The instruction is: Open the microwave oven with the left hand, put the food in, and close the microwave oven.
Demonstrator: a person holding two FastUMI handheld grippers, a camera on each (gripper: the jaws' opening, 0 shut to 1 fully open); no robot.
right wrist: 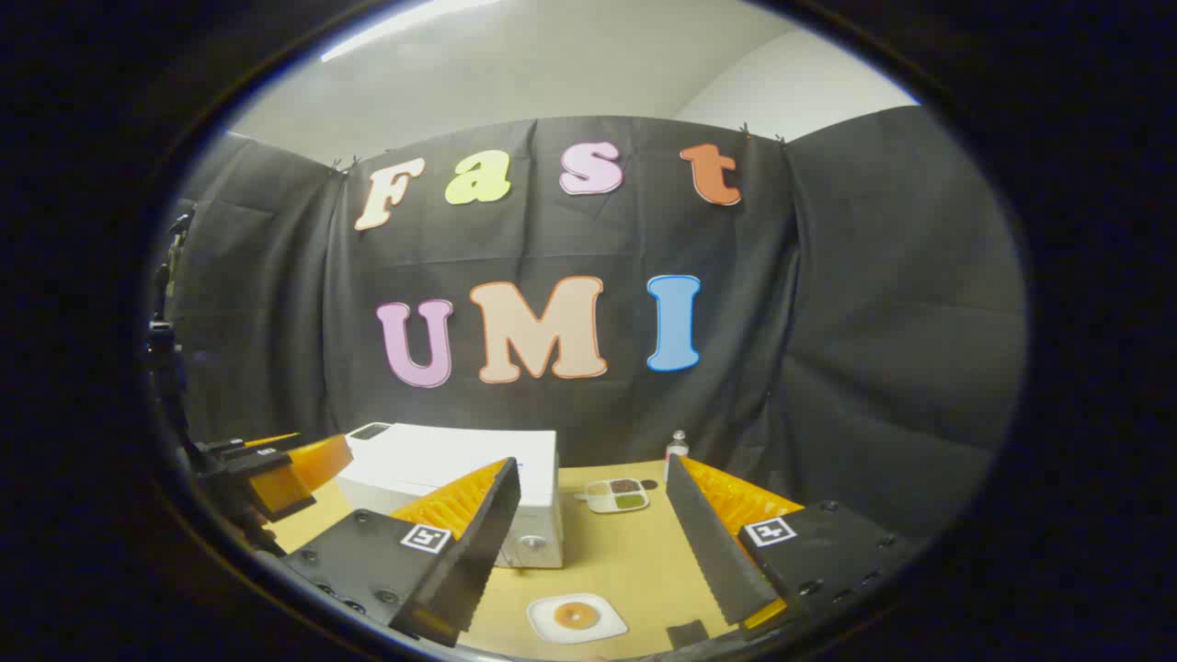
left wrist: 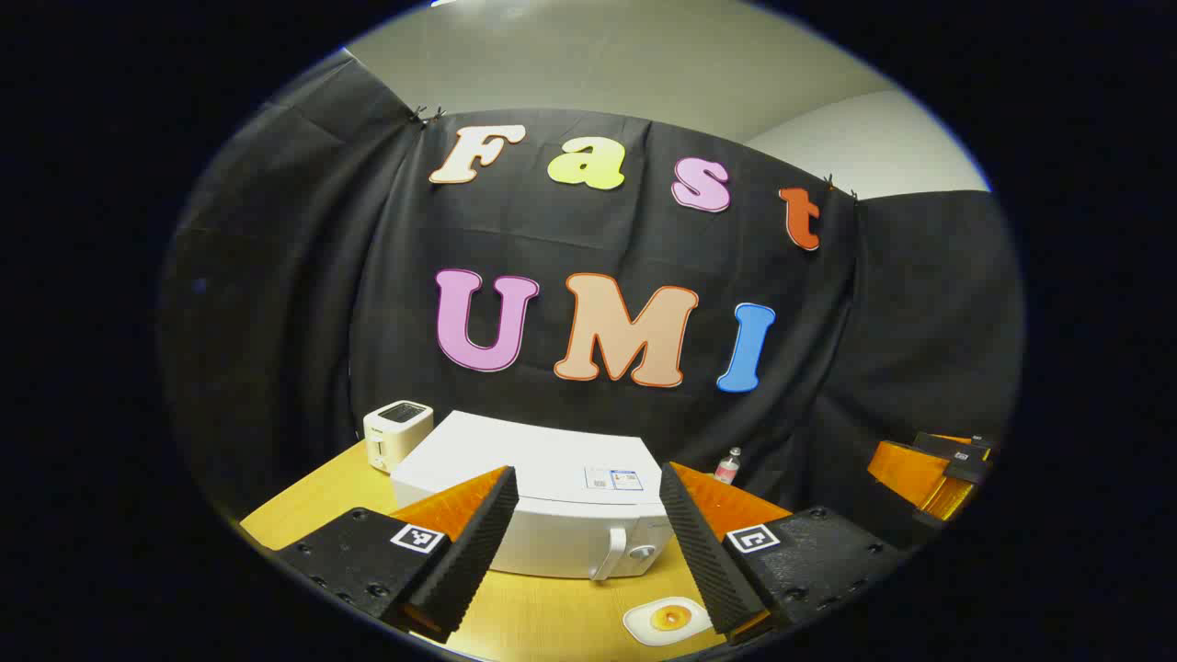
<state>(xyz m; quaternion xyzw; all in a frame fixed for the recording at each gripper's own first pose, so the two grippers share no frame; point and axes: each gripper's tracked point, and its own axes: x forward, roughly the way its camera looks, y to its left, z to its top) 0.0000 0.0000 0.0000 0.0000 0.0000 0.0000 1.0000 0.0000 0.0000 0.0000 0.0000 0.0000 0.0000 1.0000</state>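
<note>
A white microwave oven stands on the wooden table with its door shut and a white handle at the door's right side. My left gripper hangs open above and in front of it, nothing between its fingers. A white plate with a round orange-brown food item lies in front of the microwave. In the right gripper view the same microwave sits left of centre and the food plate lies near the table's front. My right gripper is open and holds nothing, above the plate.
A white toaster stands behind the microwave at the left. A small bottle is at the back. A divided tray with dark and green food lies right of the microwave. The other gripper shows at the far right.
</note>
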